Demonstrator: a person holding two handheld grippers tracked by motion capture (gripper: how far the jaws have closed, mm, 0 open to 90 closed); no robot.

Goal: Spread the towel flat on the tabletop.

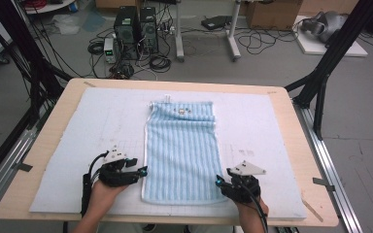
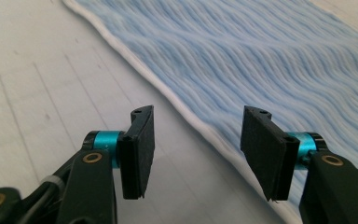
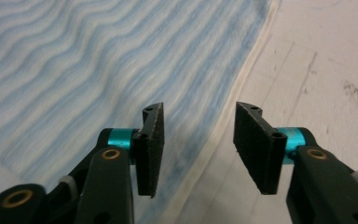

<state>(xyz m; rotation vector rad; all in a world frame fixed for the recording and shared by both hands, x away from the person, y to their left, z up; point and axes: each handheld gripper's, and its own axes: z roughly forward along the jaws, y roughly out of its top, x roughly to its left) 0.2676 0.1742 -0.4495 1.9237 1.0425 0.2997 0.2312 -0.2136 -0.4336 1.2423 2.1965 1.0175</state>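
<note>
Fingers of both grippers stand moderately apart with nothing between them. One striped blue towel (image 1: 181,150) lies flat on one white mat (image 1: 267,126), its far end folded over. Two grippers: the left gripper (image 1: 143,171) sits level beside the towel's left hem, pointing inward; the right gripper (image 1: 218,180) mirrors it at the right hem.

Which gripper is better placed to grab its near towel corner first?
Left, marginally. The left gripper already has the towel hem between its open jaws; the right gripper also straddles the hem, about equally ready.
</note>
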